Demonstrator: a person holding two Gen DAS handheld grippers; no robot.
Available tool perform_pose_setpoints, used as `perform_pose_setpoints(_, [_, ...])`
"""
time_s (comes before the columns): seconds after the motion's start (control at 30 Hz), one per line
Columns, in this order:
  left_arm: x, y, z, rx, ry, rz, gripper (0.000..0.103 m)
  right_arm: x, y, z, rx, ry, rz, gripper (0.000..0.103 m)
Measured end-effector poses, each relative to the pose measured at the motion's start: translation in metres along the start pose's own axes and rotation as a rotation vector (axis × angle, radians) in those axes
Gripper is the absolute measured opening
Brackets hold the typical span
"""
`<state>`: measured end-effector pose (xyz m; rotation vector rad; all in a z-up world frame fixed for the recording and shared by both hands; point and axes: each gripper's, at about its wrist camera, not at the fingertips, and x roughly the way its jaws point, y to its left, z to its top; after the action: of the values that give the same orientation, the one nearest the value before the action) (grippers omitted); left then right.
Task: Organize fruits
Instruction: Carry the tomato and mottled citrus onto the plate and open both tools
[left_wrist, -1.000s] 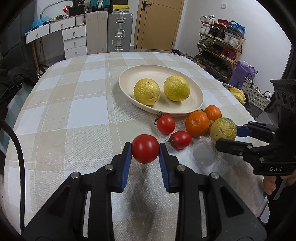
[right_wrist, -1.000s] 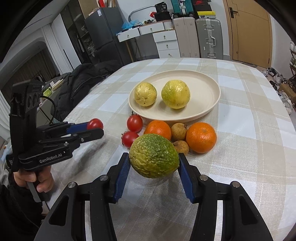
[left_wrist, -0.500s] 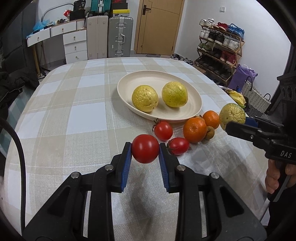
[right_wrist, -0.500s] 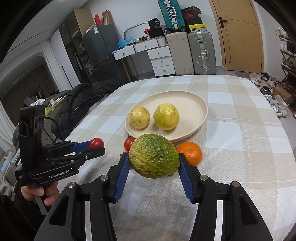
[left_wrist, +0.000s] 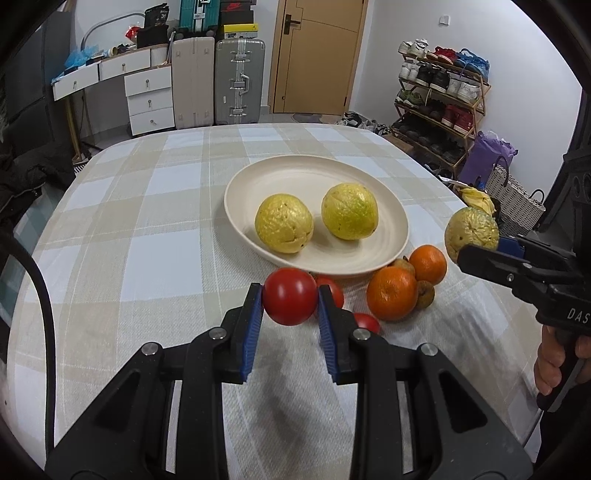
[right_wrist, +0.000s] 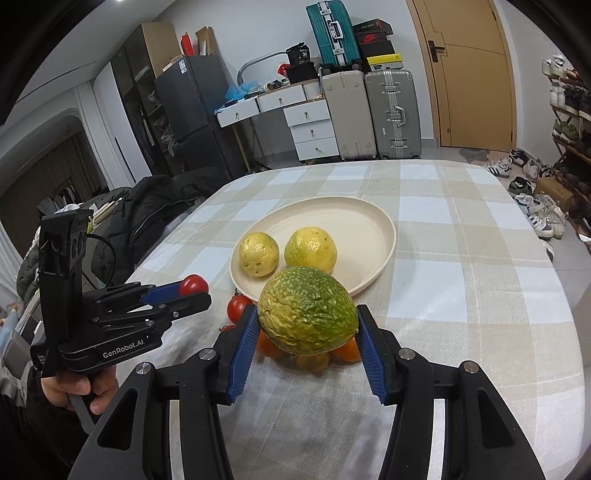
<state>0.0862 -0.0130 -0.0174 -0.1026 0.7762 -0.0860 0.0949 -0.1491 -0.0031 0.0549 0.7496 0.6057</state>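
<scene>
My left gripper (left_wrist: 290, 302) is shut on a red tomato (left_wrist: 290, 301), held above the cloth just before the cream plate (left_wrist: 369, 258). My right gripper (right_wrist: 307, 325) is shut on a wrinkled green-yellow fruit (right_wrist: 308, 310), raised above the loose fruit; it also shows in the left wrist view (left_wrist: 471, 232). The plate (right_wrist: 369, 229) holds two yellow fruits (left_wrist: 283, 229) (left_wrist: 349, 211). Two oranges (left_wrist: 391, 293) (left_wrist: 427, 264), two tomatoes (left_wrist: 365, 322) and small brown fruits (left_wrist: 424, 293) lie on the cloth by the plate's near rim.
The table has a checked cloth (left_wrist: 147, 221). Suitcases (left_wrist: 240, 81), a drawer unit (left_wrist: 147, 99) and a door stand behind it. A shoe rack (left_wrist: 439, 107) and basket (left_wrist: 513, 199) are to the right. A dark jacket (right_wrist: 147, 206) lies off the table's left side.
Both grippers have risen and moved toward the plate with their fruit. The green-yellow fruit is lifted clear of the oranges. The left tomato now hides part of a loose tomato.
</scene>
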Motion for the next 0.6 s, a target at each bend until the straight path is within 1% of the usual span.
perform_pose_setpoints(0.1, [0.007, -0.001, 0.006, -0.002, 0.003, -0.004, 0.026, 0.002, -0.001, 0.005, 0.0, -0.011, -0.003, 0.053])
perform_pose_setpoints(0.33, [0.018, -0.003, 0.021, -0.001, -0.006, -0.009, 0.026, 0.014, -0.003, 0.014, 0.002, -0.004, 0.004, 0.053])
perform_pose_setpoints(0.6, [0.034, -0.007, 0.034, 0.015, 0.005, -0.014, 0.026, 0.037, -0.001, 0.022, -0.014, 0.038, 0.015, 0.053])
